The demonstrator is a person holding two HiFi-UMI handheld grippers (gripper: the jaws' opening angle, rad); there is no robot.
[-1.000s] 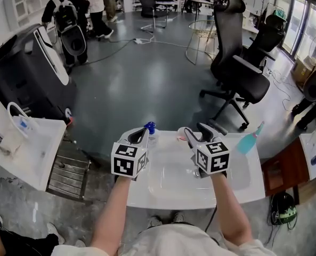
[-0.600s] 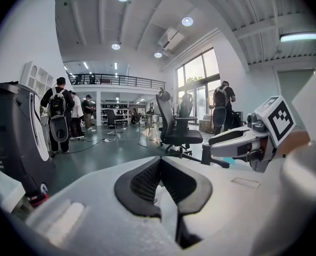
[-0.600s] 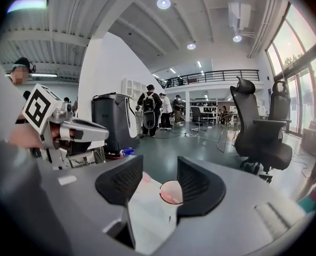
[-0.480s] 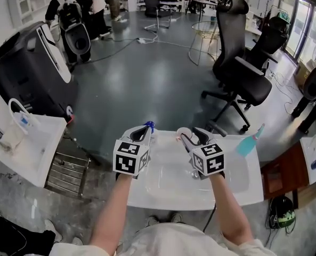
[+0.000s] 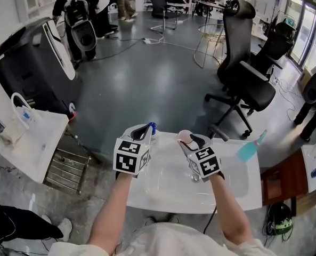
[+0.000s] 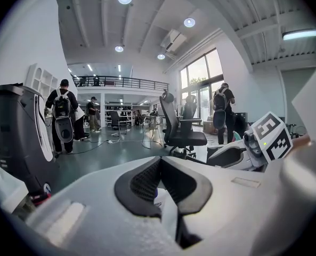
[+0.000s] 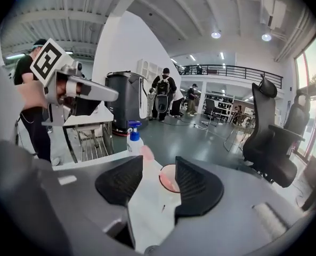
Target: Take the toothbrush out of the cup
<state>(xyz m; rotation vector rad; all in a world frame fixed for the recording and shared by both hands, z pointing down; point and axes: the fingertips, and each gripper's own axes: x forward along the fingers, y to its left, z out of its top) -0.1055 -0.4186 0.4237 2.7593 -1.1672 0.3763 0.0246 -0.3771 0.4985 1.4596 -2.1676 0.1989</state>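
Just short of the cup (image 7: pixel 168 180), right gripper (image 7: pixel 159 164), jaws agape, lines up on toothbrush (image 7: pixel 146 153); left gripper (image 6: pixel 159 163) hangs clenched, empty.

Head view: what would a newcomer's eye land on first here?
Two grippers with marker cubes hover over a white basin: the left gripper with jaws together, the right gripper open toward the pink cup at the far rim. Behind stands a black office chair on the grey floor.

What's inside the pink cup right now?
A pink toothbrush leans out of the cup toward the left. Its lower end is covered by the cup wall and the right hand-held gripper.
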